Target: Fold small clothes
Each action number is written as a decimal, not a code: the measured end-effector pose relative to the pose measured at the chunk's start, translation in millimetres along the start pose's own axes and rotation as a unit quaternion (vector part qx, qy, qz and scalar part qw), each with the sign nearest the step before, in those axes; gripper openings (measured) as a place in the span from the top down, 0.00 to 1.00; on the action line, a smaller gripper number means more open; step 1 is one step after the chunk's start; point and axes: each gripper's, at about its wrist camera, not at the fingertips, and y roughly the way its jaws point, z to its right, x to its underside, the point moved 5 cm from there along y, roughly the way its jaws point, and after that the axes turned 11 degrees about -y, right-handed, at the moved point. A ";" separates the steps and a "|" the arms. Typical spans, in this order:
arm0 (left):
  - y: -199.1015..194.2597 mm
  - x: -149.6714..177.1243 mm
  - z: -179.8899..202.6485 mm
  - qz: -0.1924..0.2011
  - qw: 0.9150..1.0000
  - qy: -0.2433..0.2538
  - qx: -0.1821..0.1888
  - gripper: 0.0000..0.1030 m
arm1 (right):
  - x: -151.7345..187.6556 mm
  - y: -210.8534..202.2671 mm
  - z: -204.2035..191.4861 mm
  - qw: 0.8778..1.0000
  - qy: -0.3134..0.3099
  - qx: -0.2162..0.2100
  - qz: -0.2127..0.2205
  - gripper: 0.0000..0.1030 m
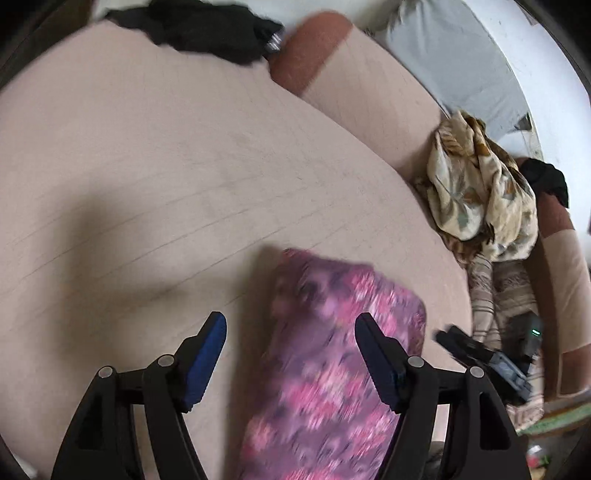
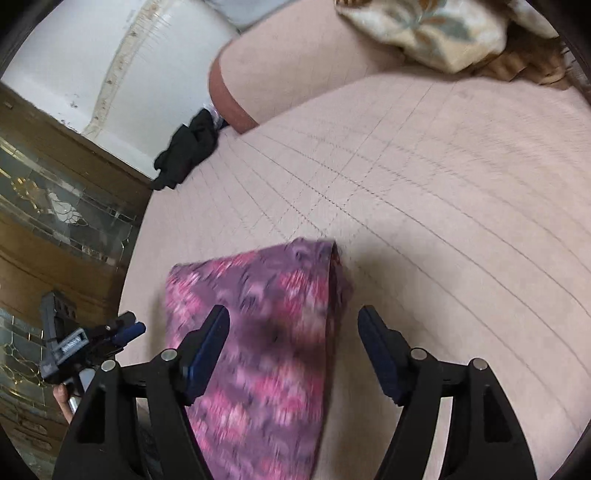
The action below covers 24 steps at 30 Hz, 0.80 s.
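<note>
A pink and purple floral garment (image 1: 325, 350) lies folded into a long narrow strip on the pale pink quilted surface (image 1: 147, 166). My left gripper (image 1: 291, 325) hovers over its near part, open, with nothing between the blue pads. The right gripper (image 1: 476, 354) shows blurred at that view's right edge. In the right wrist view the same garment (image 2: 266, 295) runs under my right gripper (image 2: 293, 314), which is also open and grips nothing. The left gripper (image 2: 125, 326) sits at the left beyond the garment's edge, with a hand (image 2: 62, 398) on its handle.
A black garment (image 1: 207, 29) lies at the far corner. A cream patterned cloth heap (image 1: 480, 184) rests against the pink backrest (image 1: 369, 92), with a grey pillow (image 1: 454, 62) behind. A wooden cabinet with glass panels (image 2: 55, 221) stands beside the surface's edge.
</note>
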 end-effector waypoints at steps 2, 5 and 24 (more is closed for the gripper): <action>18.1 -3.5 6.6 -0.019 1.000 0.007 0.018 0.28 | -2.5 19.8 5.8 1.000 0.006 -0.002 -0.003 0.33; 46.5 0.7 3.5 -0.038 0.999 0.008 0.034 0.27 | 7.4 44.0 17.0 1.000 0.019 -0.011 -0.014 0.49; 17.2 2.3 29.5 0.102 0.989 0.092 -0.053 0.36 | -12.4 41.4 11.9 0.999 -0.003 0.010 0.032 0.58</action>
